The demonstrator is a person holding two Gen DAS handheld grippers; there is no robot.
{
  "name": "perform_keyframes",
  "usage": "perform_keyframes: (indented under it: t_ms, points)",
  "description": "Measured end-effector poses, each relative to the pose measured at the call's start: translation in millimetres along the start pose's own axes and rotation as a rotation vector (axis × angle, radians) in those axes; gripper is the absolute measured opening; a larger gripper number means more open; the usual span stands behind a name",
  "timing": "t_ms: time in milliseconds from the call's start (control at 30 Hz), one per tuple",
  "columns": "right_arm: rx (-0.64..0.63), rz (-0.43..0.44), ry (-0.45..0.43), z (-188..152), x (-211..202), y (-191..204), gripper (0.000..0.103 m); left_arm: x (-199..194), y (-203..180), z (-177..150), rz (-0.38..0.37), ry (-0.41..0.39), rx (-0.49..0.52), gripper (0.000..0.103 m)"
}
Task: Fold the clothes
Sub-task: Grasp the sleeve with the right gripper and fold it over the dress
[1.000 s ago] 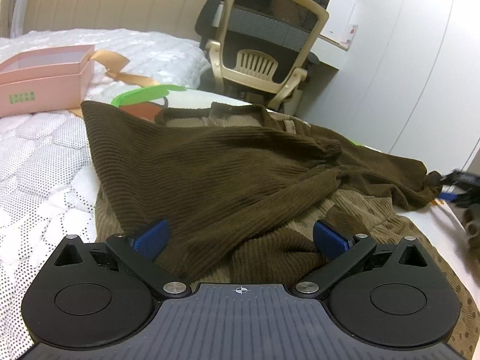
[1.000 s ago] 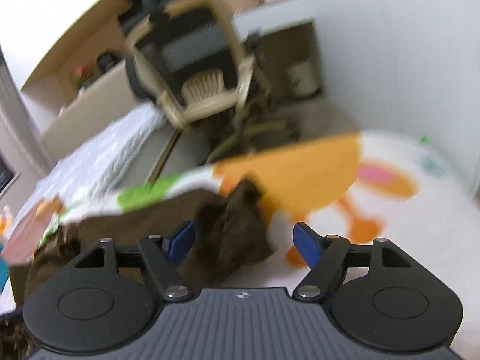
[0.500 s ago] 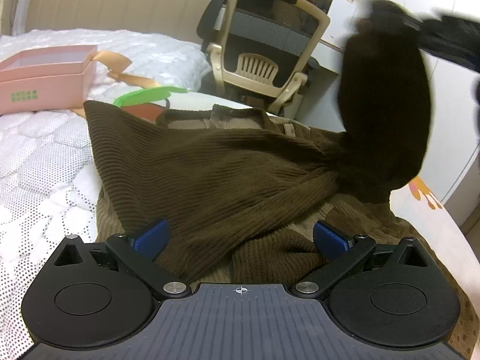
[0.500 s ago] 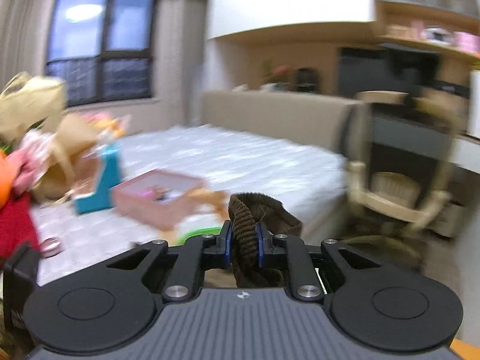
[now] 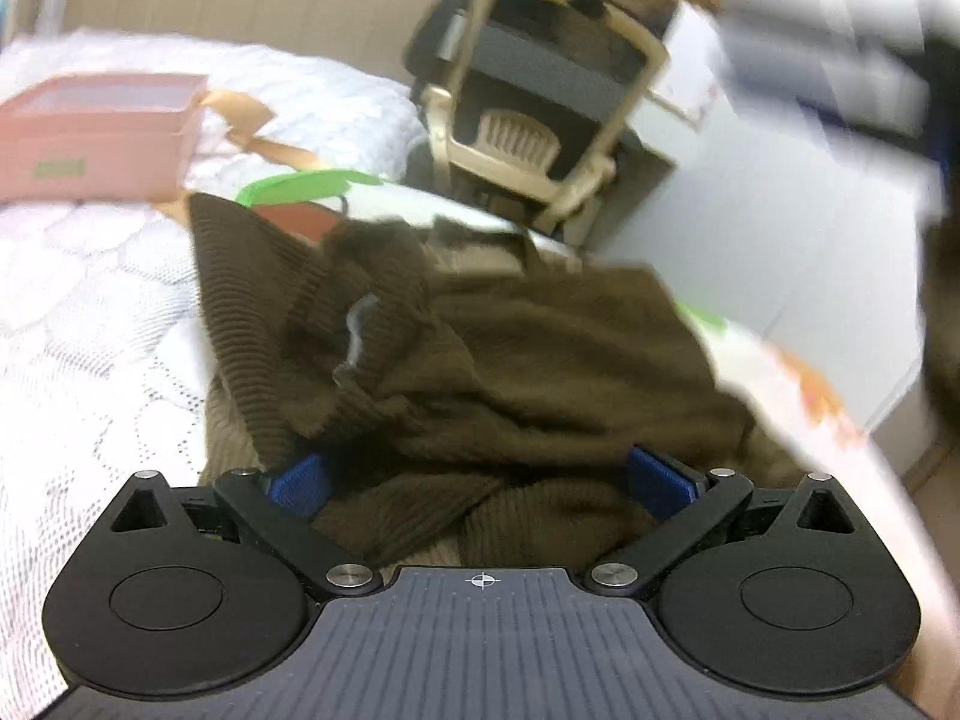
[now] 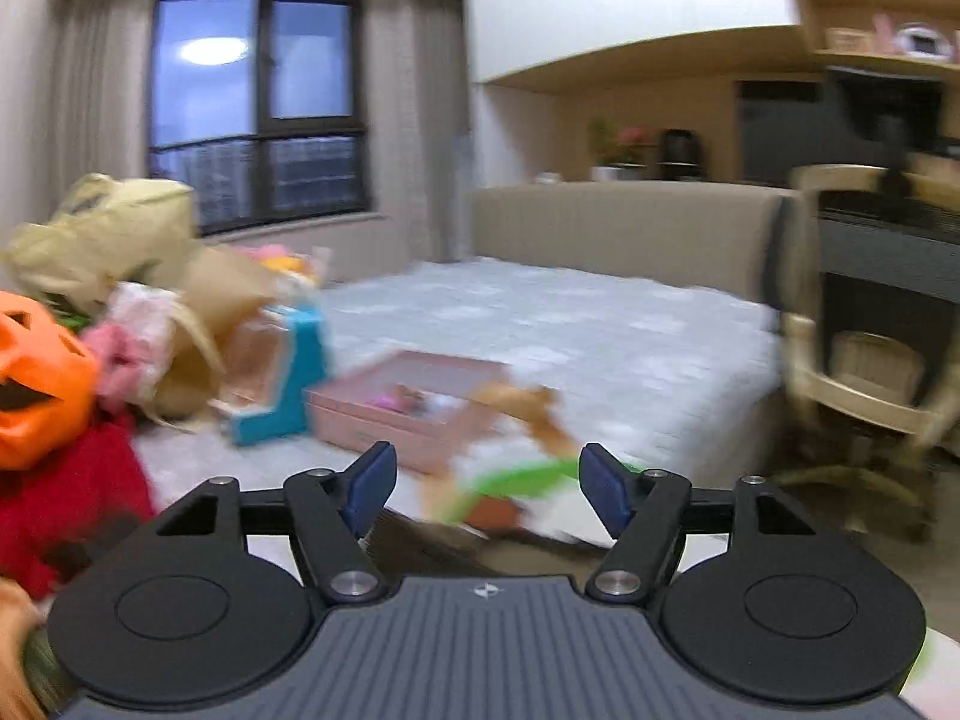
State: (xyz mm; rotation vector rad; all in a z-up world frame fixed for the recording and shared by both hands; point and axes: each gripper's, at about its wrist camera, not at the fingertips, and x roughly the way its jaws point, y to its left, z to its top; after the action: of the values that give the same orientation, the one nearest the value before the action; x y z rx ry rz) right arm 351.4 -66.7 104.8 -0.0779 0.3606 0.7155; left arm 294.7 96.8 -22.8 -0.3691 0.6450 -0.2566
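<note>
A brown ribbed knit sweater (image 5: 480,360) lies rumpled on the bed in the left wrist view, one sleeve thrown across its body toward the left. My left gripper (image 5: 480,474) hovers open just over its near edge, blue pads (image 5: 300,477) wide apart with cloth between them but not pinched. In the right wrist view my right gripper (image 6: 486,480) stands open and holds nothing; a strip of the brown sweater (image 6: 420,540) shows just below its fingers. The right gripper itself is only a dark blur at the right edge of the left wrist view.
A pink box (image 5: 96,138) with a tan ribbon sits on the white quilted bed (image 5: 90,330) at left. A beige office chair (image 5: 540,120) stands beyond the bed. An orange pumpkin toy (image 6: 36,384), red cloth, a teal box (image 6: 288,384) and bags crowd the left side.
My right gripper carried the sleeve up and over to the left, then opened and let it go; the sleeve now lies across the sweater. The left gripper stayed open in place.
</note>
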Motion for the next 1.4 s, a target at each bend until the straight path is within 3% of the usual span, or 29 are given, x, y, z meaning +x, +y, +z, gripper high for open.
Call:
perform_keyframes:
  t_ms: [133,233,367,400,433,467,500,567,600,700,800,867,933,1000,1067,1133,1267,1333,1400]
  points:
    - [0.023,-0.123,0.061,-45,-21,-36,0.069,-13,13,21,-0.009,-0.094,-0.158,0.103]
    - [0.092,-0.167,0.109,-81,-25,-59,0.069,-2,4,35,0.104,-0.102,-0.098,0.103]
    - [0.197,-0.171,0.108,-117,-28,-79,0.069,21,-2,48,0.208,-0.030,-0.045,0.100]
    - [0.223,-0.167,0.103,-125,-27,-82,0.069,26,-4,50,0.227,-0.006,-0.031,0.085]
    - [0.248,-0.163,0.099,-132,-27,-86,0.069,30,-5,49,0.242,0.024,-0.007,0.048]
    - [0.271,-0.160,0.093,-139,-27,-90,0.069,34,-5,49,0.250,0.049,0.010,0.035]
    - [0.301,-0.153,0.085,-142,-28,-95,0.069,38,-6,48,0.257,0.071,0.027,0.029]
    - [0.359,-0.137,0.060,-146,-32,-103,0.069,32,-14,56,0.238,0.036,0.090,0.017]
    - [0.381,-0.131,0.043,-148,-34,-106,0.069,27,-20,62,0.228,0.006,0.132,0.017]
    - [0.431,-0.124,0.018,-152,-38,-111,0.069,-8,-48,86,0.192,-0.181,0.270,0.016]
    - [0.439,-0.125,0.016,-151,-38,-111,0.069,-30,-56,94,0.172,-0.259,0.340,0.019]
    - [0.421,-0.129,0.019,-150,-37,-108,0.069,-24,-46,79,0.212,-0.218,0.354,0.029]
    - [0.403,-0.135,0.030,-148,-36,-106,0.069,-9,-25,57,0.270,-0.118,0.347,0.046]
    - [0.387,-0.143,0.051,-146,-34,-104,0.069,-3,-3,43,0.294,-0.043,0.310,0.049]
    - [0.327,-0.164,0.084,-140,-34,-100,0.069,-5,20,36,0.288,0.007,0.249,0.059]
    - [0.253,-0.185,0.107,-131,-35,-95,0.069,-21,29,44,0.235,-0.031,0.189,0.060]
    - [0.150,-0.154,0.108,-99,-28,-88,0.069,-31,23,68,0.057,-0.082,0.138,0.066]
    - [0.118,-0.125,0.124,-85,-12,-83,0.069,-19,16,70,-0.012,-0.061,0.123,0.068]
    - [0.098,-0.086,0.152,-78,8,-76,0.069,-2,10,59,-0.028,-0.018,0.137,0.066]
